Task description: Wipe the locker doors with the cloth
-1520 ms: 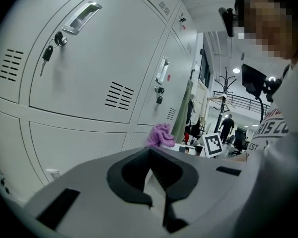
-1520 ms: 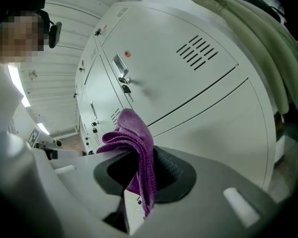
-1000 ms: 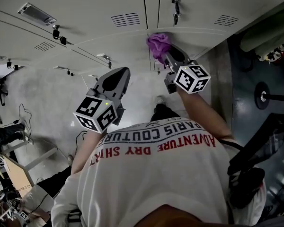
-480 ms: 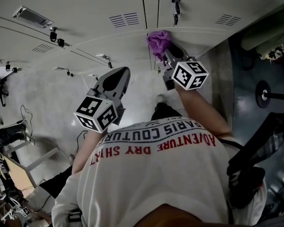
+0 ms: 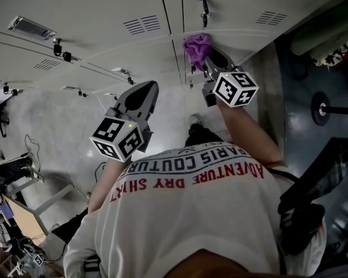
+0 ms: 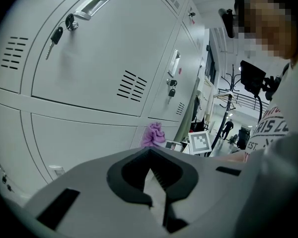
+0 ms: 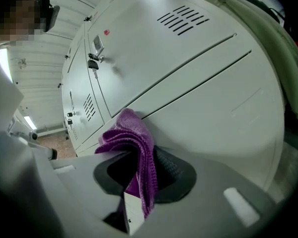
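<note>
The grey locker doors (image 5: pixel 104 16) fill the top of the head view. A purple cloth (image 5: pixel 197 45) is pressed on them where an upper and a lower door meet, just right of a vertical seam. My right gripper (image 5: pixel 203 55) is shut on the cloth. In the right gripper view the cloth (image 7: pixel 131 138) hangs bunched between the jaws of the right gripper (image 7: pixel 139 157), against the door (image 7: pixel 198 83). My left gripper (image 5: pixel 144 91) is held lower and further left, away from the doors, shut and empty. Over the left gripper (image 6: pixel 150 155) I see the cloth (image 6: pixel 152 134) on the lockers (image 6: pixel 89 58).
Keys (image 5: pixel 204 9) hang from the door locks, also further left (image 5: pixel 61 48). Green fabric (image 5: pixel 325 28) lies by the lockers' right end. A stand's round base (image 5: pixel 322 112) is on the dark floor at right. Cables and furniture (image 5: pixel 11 172) sit at left.
My right gripper has slid the cloth a little to the right along the door, away from the vertical seam. The left gripper has stayed where it was.
</note>
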`<act>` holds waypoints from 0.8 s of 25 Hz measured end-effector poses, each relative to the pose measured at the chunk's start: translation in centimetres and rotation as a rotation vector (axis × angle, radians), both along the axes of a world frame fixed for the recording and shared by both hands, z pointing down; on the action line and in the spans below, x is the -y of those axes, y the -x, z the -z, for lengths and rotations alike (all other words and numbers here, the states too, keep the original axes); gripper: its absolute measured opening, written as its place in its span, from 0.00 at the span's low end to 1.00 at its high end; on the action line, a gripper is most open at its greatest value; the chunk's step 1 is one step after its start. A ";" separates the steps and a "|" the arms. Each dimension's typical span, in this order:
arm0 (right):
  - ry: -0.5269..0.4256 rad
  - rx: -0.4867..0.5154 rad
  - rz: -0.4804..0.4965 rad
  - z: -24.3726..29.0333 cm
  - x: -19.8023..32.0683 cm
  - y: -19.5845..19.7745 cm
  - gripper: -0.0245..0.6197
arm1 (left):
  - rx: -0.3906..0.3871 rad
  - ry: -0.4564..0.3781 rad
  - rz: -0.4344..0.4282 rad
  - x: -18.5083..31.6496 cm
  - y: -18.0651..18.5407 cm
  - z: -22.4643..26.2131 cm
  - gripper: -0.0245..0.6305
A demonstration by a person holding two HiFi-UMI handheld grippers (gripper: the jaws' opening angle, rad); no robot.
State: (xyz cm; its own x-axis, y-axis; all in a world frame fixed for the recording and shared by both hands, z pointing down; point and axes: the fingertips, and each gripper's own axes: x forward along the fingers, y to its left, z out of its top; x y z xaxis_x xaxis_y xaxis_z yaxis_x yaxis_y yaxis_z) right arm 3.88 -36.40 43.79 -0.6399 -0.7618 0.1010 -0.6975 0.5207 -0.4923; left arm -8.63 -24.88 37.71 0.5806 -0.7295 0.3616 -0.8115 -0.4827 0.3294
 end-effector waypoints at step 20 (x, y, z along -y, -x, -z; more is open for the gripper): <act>-0.012 -0.036 -0.267 0.0 1.7 -13.6 0.16 | -0.010 0.024 -0.089 0.3 -4.0 -1.0 0.04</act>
